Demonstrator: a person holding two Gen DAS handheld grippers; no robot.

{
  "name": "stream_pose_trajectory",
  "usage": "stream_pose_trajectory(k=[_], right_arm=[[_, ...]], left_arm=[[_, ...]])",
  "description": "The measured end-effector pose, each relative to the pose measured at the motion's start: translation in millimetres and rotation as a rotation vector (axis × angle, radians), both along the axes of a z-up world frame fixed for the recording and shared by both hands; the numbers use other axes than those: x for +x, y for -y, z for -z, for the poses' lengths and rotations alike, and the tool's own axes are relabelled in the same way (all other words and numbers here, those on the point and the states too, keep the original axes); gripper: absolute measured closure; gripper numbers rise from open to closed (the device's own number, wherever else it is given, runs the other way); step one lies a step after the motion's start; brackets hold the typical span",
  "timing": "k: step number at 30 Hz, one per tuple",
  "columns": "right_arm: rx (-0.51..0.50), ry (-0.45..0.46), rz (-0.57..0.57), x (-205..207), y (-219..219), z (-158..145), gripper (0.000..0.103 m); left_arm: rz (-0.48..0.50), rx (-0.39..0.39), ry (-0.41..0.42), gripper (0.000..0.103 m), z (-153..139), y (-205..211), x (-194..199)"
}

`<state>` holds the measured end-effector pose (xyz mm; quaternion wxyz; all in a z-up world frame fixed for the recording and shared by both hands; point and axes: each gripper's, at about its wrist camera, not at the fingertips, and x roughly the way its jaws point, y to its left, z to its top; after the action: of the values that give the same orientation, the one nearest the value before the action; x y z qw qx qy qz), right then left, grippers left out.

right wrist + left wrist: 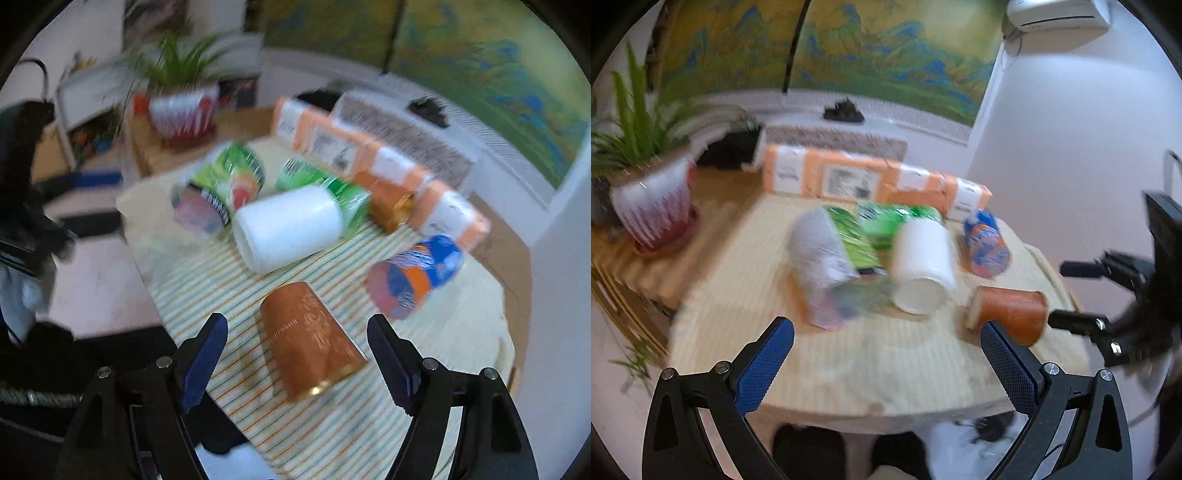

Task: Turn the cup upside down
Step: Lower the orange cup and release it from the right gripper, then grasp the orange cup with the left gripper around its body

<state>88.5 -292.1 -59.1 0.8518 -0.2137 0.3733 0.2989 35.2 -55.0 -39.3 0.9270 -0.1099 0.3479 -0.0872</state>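
Observation:
An orange-brown cup (pixel 308 339) lies on its side on the striped mat (pixel 207 280), its rim toward me. My right gripper (pixel 297 334) is open, its blue-padded fingers on either side of the cup, not touching it. In the left wrist view the same cup (pixel 1008 312) lies at the right, and the right gripper (pixel 1082 295) shows beside it. My left gripper (pixel 886 343) is open and empty above the mat's near edge. A white cup (pixel 923 266) also lies on its side in the middle; it shows in the right wrist view (pixel 291 229).
Several snack cans lie on the mat: a green-labelled one (pixel 221 188), a blue-orange one (pixel 413 277), a grey one (pixel 820 258). A row of orange cartons (pixel 871 177) lines the back. A potted plant (pixel 650 206) stands far left. Both views are motion-blurred.

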Motion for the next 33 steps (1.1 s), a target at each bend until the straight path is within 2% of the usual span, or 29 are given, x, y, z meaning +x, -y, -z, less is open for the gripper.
stream_pose_trajectory(k=[3,6,12,15,18,23,33], right_arm=[[0.061,0.052,0.106,-27,17,-3,0.028],[0.104,0.126,0.238,-65,32,6,0.028],[0.2,0.141,0.464,-107,56,29,0.029],[0.235,0.15,0.538,-120,65,38,0.029],[0.261,0.161,0.565,-129,73,39,0.029],[0.26,0.197,0.588,-140,88,38,0.029],[0.286,0.186,0.582,-141,99,51,0.029]], left_arm=[[0.008,-0.071,-0.086,0.001,6,20,16],[-0.026,-0.127,-0.153,0.001,14,37,32],[-0.086,-0.226,-0.282,0.001,33,69,59],[-0.103,-0.266,-0.337,0.001,40,84,72],[-0.179,-0.358,-0.401,0.001,51,84,82],[-0.27,-0.448,-0.458,0.002,64,89,91],[-0.363,-0.431,-0.476,0.009,75,104,108]])
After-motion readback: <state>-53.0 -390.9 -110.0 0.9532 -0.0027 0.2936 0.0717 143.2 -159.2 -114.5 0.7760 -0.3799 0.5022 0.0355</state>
